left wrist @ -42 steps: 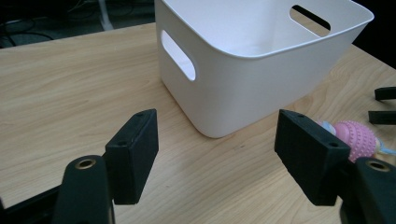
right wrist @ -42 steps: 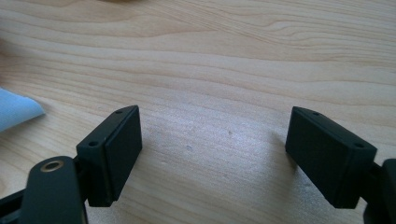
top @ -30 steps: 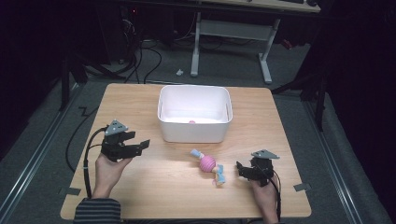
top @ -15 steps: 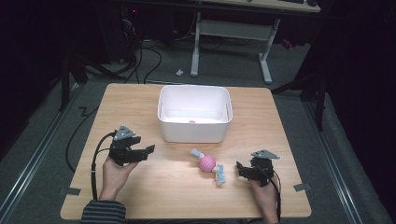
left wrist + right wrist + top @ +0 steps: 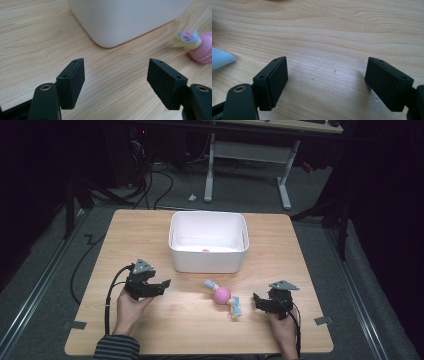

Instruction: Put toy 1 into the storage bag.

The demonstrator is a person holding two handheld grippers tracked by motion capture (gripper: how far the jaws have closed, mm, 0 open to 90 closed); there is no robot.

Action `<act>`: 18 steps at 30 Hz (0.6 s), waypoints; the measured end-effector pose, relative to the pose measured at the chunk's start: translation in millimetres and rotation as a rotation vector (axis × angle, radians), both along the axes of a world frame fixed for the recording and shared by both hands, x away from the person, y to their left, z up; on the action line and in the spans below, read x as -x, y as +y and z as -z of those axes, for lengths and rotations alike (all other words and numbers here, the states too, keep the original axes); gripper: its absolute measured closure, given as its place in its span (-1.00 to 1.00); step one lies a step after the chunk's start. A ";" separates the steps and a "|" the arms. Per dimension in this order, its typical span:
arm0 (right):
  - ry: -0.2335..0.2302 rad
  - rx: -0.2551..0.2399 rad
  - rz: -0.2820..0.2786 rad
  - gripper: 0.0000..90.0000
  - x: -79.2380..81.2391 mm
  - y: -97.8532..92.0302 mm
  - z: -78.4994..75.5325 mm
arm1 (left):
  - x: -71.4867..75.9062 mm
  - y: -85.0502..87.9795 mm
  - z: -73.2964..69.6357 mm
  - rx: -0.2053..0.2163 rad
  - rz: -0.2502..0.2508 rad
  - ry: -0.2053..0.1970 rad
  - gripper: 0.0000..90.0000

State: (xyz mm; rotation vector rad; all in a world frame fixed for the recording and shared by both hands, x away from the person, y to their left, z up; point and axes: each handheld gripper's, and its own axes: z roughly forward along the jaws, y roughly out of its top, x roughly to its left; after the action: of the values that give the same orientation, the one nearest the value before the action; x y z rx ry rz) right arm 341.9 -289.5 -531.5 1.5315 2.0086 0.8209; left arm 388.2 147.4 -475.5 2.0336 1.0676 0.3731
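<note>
A pink ribbed toy (image 5: 222, 295) with pastel blue and yellow frills at both ends lies on the wooden table (image 5: 150, 235), in front of the white bin (image 5: 208, 264). My left gripper (image 5: 161, 286) hovers low at the table's left, open, with bare wood between its jaws. In the left gripper view the bin's rounded corner (image 5: 110, 27) is ahead and the toy (image 5: 202, 47) sits at the right edge. My right gripper (image 5: 256, 301) rests just right of the toy, open and holding nothing. A blue frill tip (image 5: 219, 60) peeks in at the left of the right gripper view.
A small pink object (image 5: 205, 251) lies inside the bin. Black cables trail from both grippers over the table's front edge. Grey floor, desk legs (image 5: 285, 190) and dark equipment surround the table.
My left gripper has come down and shifted right and toward the table's front, closer to the bin's corner. The right gripper and the toy have stayed put.
</note>
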 end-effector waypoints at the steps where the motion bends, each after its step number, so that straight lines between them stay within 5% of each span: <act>1: 0.000 0.000 0.000 -0.59 0.0 0.0 0.0 | -0.1 -0.5 1.7 -0.002 0.000 0.001 -0.32; 18: 0.000 -0.001 0.000 -0.59 0.0 0.0 0.0 | -1.9 -8.1 29.6 -0.017 -0.033 0.026 -0.32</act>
State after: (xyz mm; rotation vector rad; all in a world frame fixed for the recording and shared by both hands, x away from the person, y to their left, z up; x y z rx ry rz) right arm 341.9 -289.5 -531.5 1.5320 2.0082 0.8216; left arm 390.1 139.3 -505.1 2.0429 1.1183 0.3748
